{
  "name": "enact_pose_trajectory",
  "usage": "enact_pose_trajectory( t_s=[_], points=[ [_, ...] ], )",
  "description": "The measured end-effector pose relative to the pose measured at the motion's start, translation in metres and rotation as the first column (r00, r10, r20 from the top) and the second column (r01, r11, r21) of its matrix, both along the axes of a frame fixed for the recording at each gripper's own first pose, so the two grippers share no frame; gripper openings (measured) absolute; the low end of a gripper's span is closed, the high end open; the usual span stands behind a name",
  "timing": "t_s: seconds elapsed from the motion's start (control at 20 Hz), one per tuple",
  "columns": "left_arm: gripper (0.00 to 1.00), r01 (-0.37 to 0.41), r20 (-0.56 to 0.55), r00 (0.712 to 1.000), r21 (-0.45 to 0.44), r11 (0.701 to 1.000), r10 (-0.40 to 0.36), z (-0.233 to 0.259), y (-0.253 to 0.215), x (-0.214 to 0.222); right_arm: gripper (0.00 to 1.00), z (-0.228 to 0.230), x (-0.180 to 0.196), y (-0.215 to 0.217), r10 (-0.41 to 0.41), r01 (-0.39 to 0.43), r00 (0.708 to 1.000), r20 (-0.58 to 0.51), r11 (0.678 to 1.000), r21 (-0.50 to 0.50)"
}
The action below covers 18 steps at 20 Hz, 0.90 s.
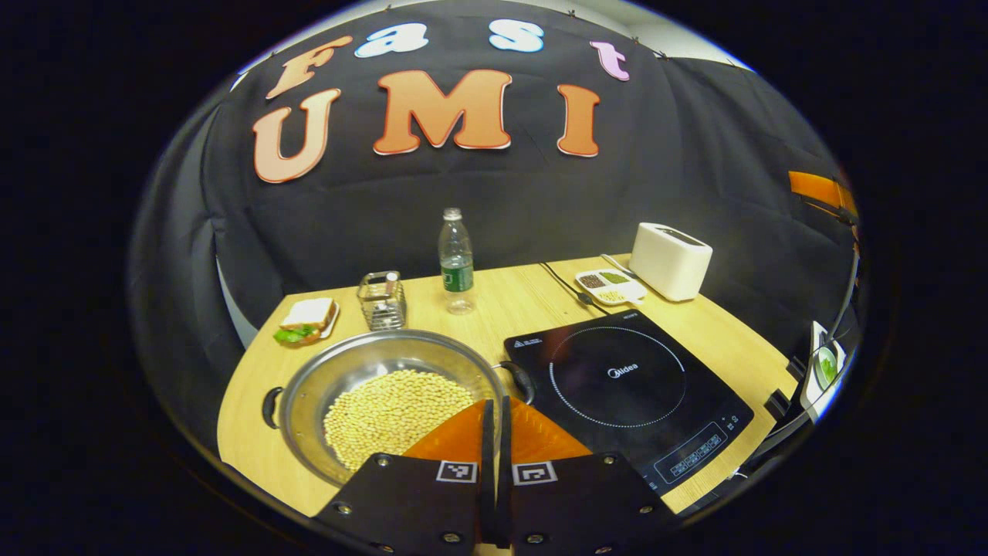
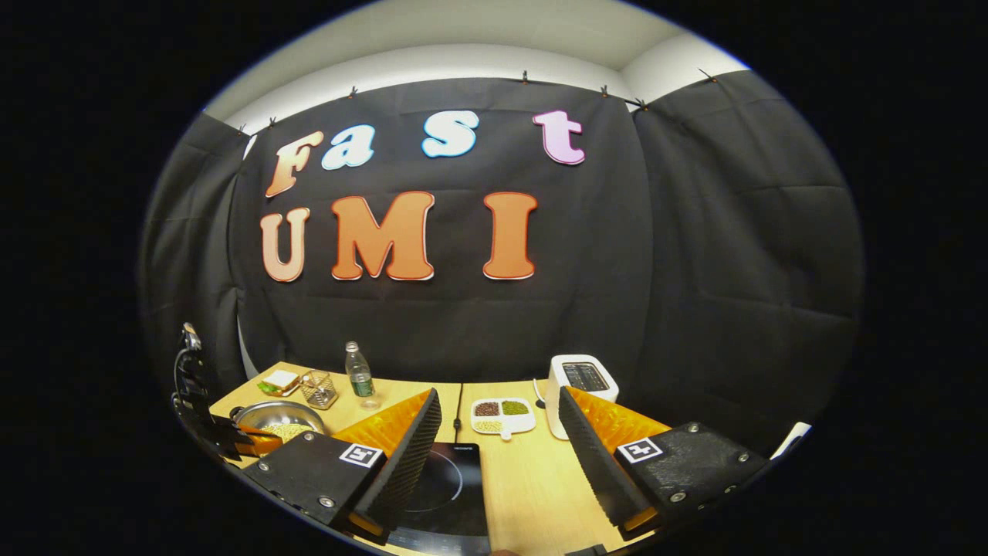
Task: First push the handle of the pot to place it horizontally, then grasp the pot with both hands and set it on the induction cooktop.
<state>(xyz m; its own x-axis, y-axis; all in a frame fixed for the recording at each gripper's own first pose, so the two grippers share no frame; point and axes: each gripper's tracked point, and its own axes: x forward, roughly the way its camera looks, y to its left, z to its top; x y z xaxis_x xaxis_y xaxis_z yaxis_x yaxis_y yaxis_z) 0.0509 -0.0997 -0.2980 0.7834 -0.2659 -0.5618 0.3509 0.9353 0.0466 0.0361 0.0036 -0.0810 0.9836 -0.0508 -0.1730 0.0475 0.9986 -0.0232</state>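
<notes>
Left claw (image 1: 495, 432), pinched narrow, hangs over the pot (image 1: 390, 401); right claw (image 2: 500, 440) gapes wide; nudge a handle (image 1: 519, 380) sideways, gently.

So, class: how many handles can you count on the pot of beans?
2. One handle sits on the far left side of the pot, away from the cooktop. The other handle is on the right side, beside the cooktop's edge. None seems hidden.

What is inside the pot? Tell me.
The pot holds a heap of pale yellow beans. The shut left gripper covers its near right rim, so anything there is hidden.
</notes>
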Motion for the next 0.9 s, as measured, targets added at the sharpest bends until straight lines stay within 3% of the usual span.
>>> enact_pose_trajectory(
  t_s=[0.35,0.6,0.8,0.85,0.9],
  points=[
    [0.02,-0.156,0.129,0.979,-0.026,0.987,0.158,0.055,0.106,-0.01,0.95,0.003,-0.003,0.063,0.078,-0.078,0.997,0.012,0.997,-0.009],
    [0.02,-0.234,0.135,0.962,-0.033,0.972,0.236,0.055,0.166,-0.016,0.95,-0.017,0.004,0.111,0.123,-0.123,0.992,0.0,0.992,0.006],
    [0.01,-0.253,0.118,0.959,-0.054,0.966,0.258,0.041,0.193,-0.011,0.95,-0.054,0.016,0.151,0.157,-0.156,0.985,-0.07,0.988,0.024],
    [0.03,-0.253,0.113,0.959,-0.063,0.965,0.259,0.036,0.198,-0.007,0.95,-0.065,0.02,0.162,0.165,-0.162,0.982,-0.095,0.986,0.032],
    [0.14,-0.252,0.108,0.96,-0.072,0.965,0.259,0.033,0.202,-0.003,0.95,-0.076,0.023,0.171,0.169,-0.166,0.978,-0.12,0.985,0.037]
  ],
)
